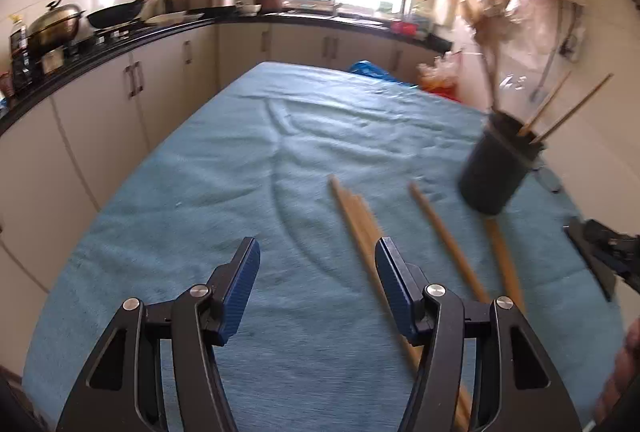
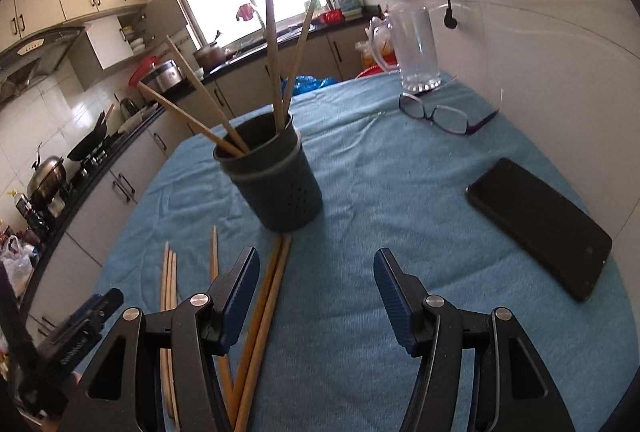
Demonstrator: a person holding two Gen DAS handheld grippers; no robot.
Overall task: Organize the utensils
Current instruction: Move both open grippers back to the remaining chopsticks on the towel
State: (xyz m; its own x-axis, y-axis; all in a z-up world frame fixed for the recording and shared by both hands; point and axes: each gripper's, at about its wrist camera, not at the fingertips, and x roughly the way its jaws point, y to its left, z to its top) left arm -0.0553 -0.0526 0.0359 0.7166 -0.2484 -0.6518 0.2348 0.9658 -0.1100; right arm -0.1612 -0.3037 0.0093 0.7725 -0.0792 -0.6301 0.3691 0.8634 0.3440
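A dark cylindrical holder (image 2: 276,175) stands on the blue cloth (image 2: 360,191) with several chopsticks (image 2: 272,51) leaning in it. More wooden chopsticks lie loose on the cloth in front of it: a pair (image 2: 272,292), one single (image 2: 215,252) and a bundle (image 2: 168,284). My right gripper (image 2: 316,256) is open above the cloth, the pair lying just inside its left finger, untouched. In the left wrist view the holder (image 1: 496,167) is at the right. My left gripper (image 1: 317,246) is open over bare cloth, and the bundle (image 1: 356,216) runs under its right finger.
A black phone (image 2: 540,224), a pair of glasses (image 2: 444,115) and a clear glass pitcher (image 2: 416,47) lie on the table's right side by the wall. A kitchen counter (image 1: 120,39) with pans runs along the left. The other gripper (image 1: 600,252) shows at the right edge.
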